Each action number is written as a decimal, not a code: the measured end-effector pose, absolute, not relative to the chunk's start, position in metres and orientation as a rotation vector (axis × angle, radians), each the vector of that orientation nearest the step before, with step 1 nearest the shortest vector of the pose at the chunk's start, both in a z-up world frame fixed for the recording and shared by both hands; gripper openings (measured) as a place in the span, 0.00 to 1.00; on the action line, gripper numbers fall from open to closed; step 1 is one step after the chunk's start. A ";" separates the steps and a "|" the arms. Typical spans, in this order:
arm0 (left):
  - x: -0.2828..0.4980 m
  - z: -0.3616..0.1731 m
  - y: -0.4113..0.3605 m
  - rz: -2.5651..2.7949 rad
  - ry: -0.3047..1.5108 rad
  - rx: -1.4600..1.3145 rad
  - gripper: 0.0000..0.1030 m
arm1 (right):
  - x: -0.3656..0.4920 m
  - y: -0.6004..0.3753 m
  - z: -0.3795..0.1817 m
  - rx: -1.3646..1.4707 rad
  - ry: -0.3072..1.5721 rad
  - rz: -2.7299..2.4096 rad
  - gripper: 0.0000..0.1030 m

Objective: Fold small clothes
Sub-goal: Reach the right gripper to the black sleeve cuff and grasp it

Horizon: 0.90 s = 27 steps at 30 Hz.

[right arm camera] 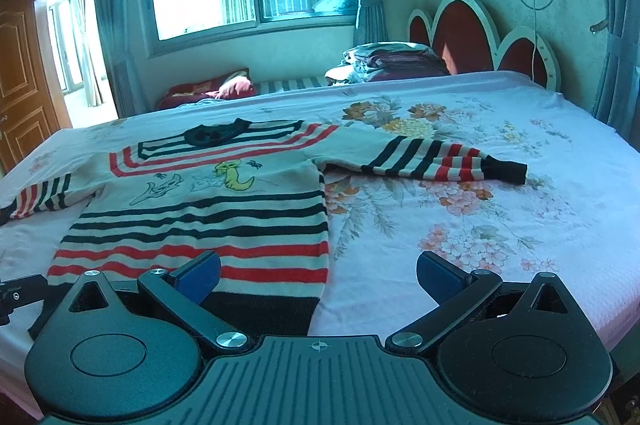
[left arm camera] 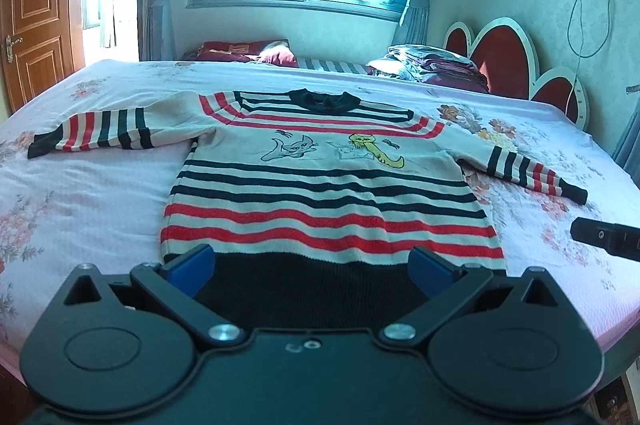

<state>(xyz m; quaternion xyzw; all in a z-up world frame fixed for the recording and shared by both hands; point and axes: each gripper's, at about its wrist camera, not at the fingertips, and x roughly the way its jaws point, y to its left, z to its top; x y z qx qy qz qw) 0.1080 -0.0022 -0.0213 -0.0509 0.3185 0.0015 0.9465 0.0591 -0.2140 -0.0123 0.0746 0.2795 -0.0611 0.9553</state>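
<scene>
A small striped sweater with red and black bands, cartoon cats and a black hem lies flat on the bed, both sleeves spread out; it also shows in the right wrist view. My left gripper is open and empty, just above the black hem. My right gripper is open and empty, over the sweater's lower right corner; its left finger is above the hem, its right finger above bare sheet. The right gripper's tip shows in the left wrist view.
The bed has a pink floral sheet. A pile of folded clothes and a red cushion lie at its far side. A red headboard stands right, a wooden door left.
</scene>
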 end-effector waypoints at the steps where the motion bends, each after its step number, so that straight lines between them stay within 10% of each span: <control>1: 0.116 -0.022 -0.004 0.000 0.652 -0.110 1.00 | 0.068 -0.220 -0.013 0.159 0.569 -0.131 1.00; 9: 0.202 -0.028 -0.027 0.003 0.668 -0.075 0.96 | 0.136 -0.283 -0.023 0.206 0.573 -0.195 1.00; 12: 0.235 -0.033 -0.040 0.006 0.696 -0.023 0.81 | 0.163 -0.318 -0.031 0.256 0.570 -0.234 0.99; 15: 0.265 -0.042 -0.048 0.014 0.725 -0.020 0.81 | 0.191 -0.356 -0.043 0.317 0.597 -0.285 0.59; 27: 0.347 -0.065 -0.092 0.002 0.811 0.050 0.83 | 0.249 -0.494 -0.097 0.692 0.602 -0.477 0.52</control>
